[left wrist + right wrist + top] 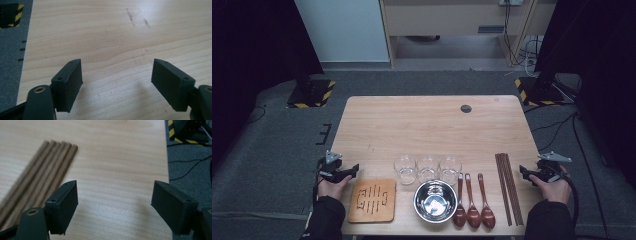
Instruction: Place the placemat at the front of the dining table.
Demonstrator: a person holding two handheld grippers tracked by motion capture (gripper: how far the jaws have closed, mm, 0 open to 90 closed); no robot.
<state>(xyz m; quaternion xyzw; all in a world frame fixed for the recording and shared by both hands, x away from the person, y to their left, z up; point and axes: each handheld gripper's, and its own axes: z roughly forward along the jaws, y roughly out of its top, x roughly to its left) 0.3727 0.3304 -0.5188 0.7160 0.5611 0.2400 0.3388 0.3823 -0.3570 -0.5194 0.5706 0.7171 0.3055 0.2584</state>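
Three clear glasses (427, 168) stand in a row on the wooden table (427, 125). In front of them sits a steel bowl (417, 201). Three dark wooden spoons (473, 201) lie to its right, then a bundle of brown chopsticks (508, 187) (42, 172). A slotted wooden trivet (372, 200) lies at the front left. My left gripper (354, 169) (117, 65) hovers open at the table's left edge, with bare wood between its jaws. My right gripper (523, 171) (115, 185) is open at the right edge, just right of the chopsticks, holding nothing.
A dark round grommet (466, 108) sits near the table's far edge. Grey carpet (277, 150) surrounds the table, with yellow-and-black striped stand bases (312, 92) at the far left and far right. Cables (562, 125) trail on the floor to the right.
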